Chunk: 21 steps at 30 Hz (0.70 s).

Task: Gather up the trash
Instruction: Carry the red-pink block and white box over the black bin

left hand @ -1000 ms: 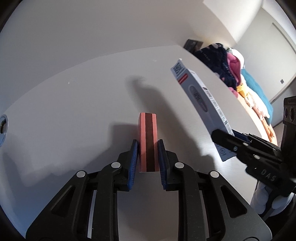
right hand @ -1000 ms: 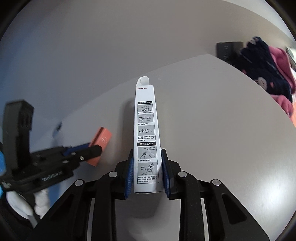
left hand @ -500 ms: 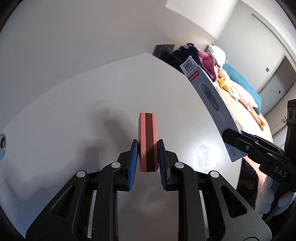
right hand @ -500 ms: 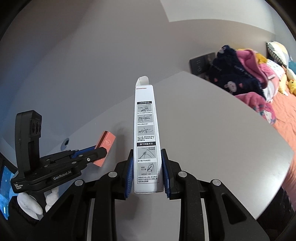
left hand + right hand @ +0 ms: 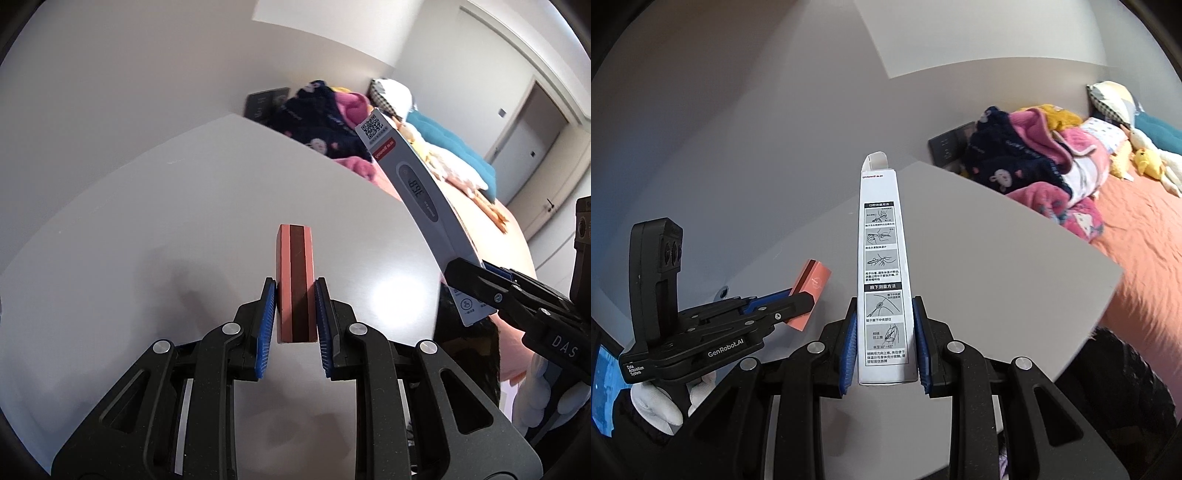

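- At centre bottom of the left wrist view, the left gripper (image 5: pixel 295 314) is clamped on a small pink box (image 5: pixel 295 284) with a brown stripe, held end-up above the white desk (image 5: pixel 147 240).
- At centre bottom of the right wrist view, the right gripper (image 5: pixel 885 339) grasps a long white carton (image 5: pixel 881 273) near its lower end; a tuck flap stands open at the top.
- Both boxes are off the desk, in the air.
- Upper right of both views: a bed (image 5: pixel 1145 240) with a heap of clothes and soft toys.
- No bin is visible.
- Handling, as a judgement: both look like light, thin card, probably empty, easily crushed. The carton, held by one end, may swing or slip; a grip nearer its middle would steady it. The box suits a grip across its flat faces.
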Motion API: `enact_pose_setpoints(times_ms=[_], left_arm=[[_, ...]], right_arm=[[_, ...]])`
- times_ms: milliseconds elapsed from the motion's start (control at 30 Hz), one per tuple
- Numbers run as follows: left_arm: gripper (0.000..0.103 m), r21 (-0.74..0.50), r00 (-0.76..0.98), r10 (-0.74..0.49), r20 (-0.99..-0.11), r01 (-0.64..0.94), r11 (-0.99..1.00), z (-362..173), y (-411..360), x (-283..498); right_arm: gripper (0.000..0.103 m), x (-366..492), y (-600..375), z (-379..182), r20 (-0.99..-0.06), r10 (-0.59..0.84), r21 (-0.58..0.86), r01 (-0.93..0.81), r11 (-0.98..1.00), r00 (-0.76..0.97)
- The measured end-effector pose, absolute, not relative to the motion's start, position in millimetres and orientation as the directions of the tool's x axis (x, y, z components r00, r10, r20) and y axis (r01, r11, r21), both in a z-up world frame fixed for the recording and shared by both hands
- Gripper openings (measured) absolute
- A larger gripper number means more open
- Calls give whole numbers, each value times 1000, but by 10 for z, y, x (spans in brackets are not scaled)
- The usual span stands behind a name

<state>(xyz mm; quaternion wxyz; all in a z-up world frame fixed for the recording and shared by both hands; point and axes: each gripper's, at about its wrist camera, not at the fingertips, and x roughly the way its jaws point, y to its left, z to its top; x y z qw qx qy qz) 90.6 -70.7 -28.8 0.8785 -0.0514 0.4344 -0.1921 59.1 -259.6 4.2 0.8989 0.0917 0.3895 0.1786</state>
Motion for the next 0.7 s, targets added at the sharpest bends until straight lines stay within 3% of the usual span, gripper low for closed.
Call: enact_pose_setpoints(times_ms=[700], left_arm=[[21, -258, 470, -502, -726, 490, 833, -115, -1714, 765]], right_arm=[[28, -51, -3494, 248, -637, 265, 300, -83, 950, 724]])
